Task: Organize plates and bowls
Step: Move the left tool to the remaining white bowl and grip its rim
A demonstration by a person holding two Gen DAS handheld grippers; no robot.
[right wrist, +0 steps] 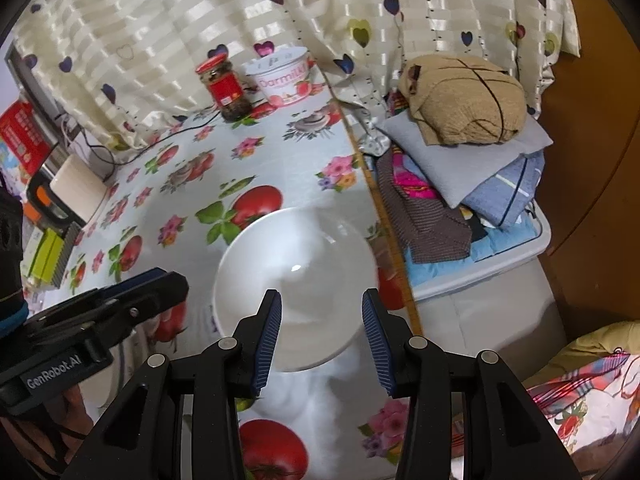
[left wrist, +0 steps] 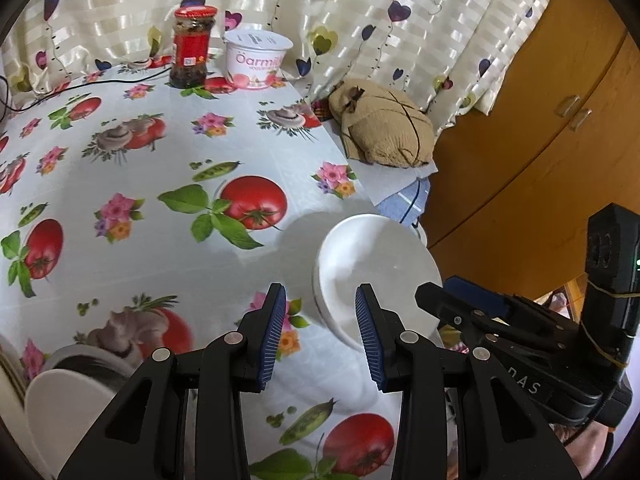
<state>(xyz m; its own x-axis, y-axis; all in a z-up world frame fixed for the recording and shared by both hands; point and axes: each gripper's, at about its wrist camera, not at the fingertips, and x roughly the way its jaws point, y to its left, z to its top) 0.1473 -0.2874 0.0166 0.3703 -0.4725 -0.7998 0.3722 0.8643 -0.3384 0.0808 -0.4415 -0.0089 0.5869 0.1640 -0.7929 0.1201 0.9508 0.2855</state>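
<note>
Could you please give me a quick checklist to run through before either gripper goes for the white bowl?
1. Right gripper open: ok.
2. Left gripper open: ok.
3. White bowl upright on the table: ok.
4. Bowl well in from the table edge: not ok, it stands near the edge.
5. Bowl empty: ok.
6. Other dishes at the left free of cracks: cannot tell.

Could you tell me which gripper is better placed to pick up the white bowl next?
Probably the right. The right gripper is open and lined up over the white bowl, while the left gripper, also open, sits off its edge.
</note>
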